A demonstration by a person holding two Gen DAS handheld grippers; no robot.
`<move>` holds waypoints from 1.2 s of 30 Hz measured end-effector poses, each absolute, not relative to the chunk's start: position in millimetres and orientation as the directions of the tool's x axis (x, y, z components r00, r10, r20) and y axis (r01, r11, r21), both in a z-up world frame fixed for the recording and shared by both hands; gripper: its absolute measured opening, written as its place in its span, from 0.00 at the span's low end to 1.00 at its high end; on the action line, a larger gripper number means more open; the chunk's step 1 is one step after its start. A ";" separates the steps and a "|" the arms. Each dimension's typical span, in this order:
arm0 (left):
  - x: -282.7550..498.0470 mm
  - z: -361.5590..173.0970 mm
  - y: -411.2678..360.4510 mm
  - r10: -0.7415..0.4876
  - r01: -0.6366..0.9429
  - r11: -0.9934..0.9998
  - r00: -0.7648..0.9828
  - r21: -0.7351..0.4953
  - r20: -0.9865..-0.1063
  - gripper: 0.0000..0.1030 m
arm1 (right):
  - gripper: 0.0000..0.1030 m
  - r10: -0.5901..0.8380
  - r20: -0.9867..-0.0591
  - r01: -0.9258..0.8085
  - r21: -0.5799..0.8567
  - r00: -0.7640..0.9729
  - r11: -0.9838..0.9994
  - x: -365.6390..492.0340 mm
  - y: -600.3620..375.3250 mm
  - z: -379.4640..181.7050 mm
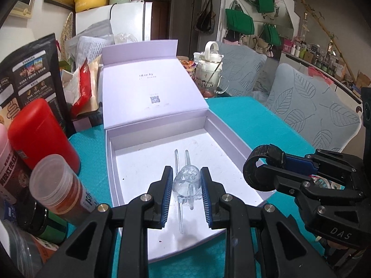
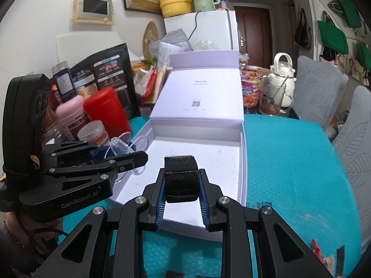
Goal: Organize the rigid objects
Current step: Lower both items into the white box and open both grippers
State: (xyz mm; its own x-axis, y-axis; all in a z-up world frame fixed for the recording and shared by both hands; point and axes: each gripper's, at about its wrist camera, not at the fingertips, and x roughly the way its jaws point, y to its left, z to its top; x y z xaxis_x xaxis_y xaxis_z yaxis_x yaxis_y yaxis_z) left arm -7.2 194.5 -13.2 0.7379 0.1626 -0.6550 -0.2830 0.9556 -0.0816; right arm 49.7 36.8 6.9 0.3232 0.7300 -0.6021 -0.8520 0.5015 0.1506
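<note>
Between the blue pads of the left hand-held gripper [image 1: 186, 194] sits a clear plastic piece [image 1: 186, 180], egg-shaped with thin transparent discs or rails running through it; the pads pinch it from both sides, and it hangs above the white floor of the open lilac box [image 1: 162, 148]. In the right wrist view, the right hand-held gripper [image 2: 182, 191] is pinching a black ribbed ring [image 2: 181, 176], something like a roll of tape or strap, held over the near end of the same box. Both objects are therefore carried and not yet set down. As far as can be seen, the box floor holds nothing but a few small specks, so the sorting looks barely started: two rigid pieces are at the box and both placements remain. Jars, a red canister [image 1: 39, 132] and packets crowd the left of the teal-covered bench [image 2: 289, 162]; whether those belong to the job cannot be told.
</note>
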 end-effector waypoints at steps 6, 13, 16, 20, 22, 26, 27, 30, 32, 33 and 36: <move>9.0 -34.2 204.4 0.167 -0.302 0.951 0.693 -0.072 -0.702 0.23 | 0.24 0.701 -0.631 -0.849 0.123 0.333 0.514 60.7 46.9 -11.5; 21.2 -57.6 212.7 0.178 -0.342 0.938 0.626 -0.062 -0.759 0.23 | 0.24 0.671 -0.665 -0.849 0.104 0.327 0.517 66.2 55.0 -27.6; 22.8 -65.6 214.1 0.181 -0.357 0.932 0.601 -0.059 -0.778 0.23 | 0.24 0.659 -0.679 -0.850 0.097 0.324 0.518 67.3 58.0 -33.1; 25.2 -72.0 215.1 0.190 -0.376 0.925 0.572 -0.049 -0.798 0.23 | 0.25 0.644 -0.694 -0.849 0.091 0.321 0.521 68.3 61.2 -38.5; 25.5 -72.3 213.3 0.200 -0.378 0.925 0.567 -0.037 -0.799 0.23 | 0.25 0.637 -0.701 -0.846 0.091 0.320 0.525 68.8 61.8 -41.0; 28.4 -74.4 212.8 0.207 -0.388 0.921 0.550 -0.028 -0.809 0.23 | 0.25 0.622 -0.712 -0.841 0.083 0.325 0.534 69.6 61.1 -43.8; 29.2 -75.0 213.1 0.201 -0.387 0.921 0.545 -0.032 -0.814 0.23 | 0.26 0.620 -0.713 -0.839 0.084 0.326 0.537 70.1 60.4 -44.3; 31.2 -77.0 214.7 0.174 -0.390 0.919 0.536 -0.060 -0.826 0.23 | 0.36 0.612 -0.714 -0.831 0.075 0.341 0.552 71.3 58.0 -43.6; 31.6 -76.6 215.2 0.173 -0.398 0.915 0.530 -0.063 -0.830 0.23 | 0.36 0.614 -0.713 -0.828 0.083 0.339 0.554 72.6 56.2 -42.5; 31.6 -76.9 215.9 0.173 -0.400 0.914 0.528 -0.064 -0.831 0.24 | 0.36 0.613 -0.713 -0.827 0.083 0.341 0.556 73.2 55.7 -42.1; 31.6 -76.8 215.6 0.173 -0.403 0.913 0.520 -0.062 -0.837 0.24 | 0.38 0.608 -0.712 -0.823 0.075 0.351 0.563 72.6 53.5 -41.0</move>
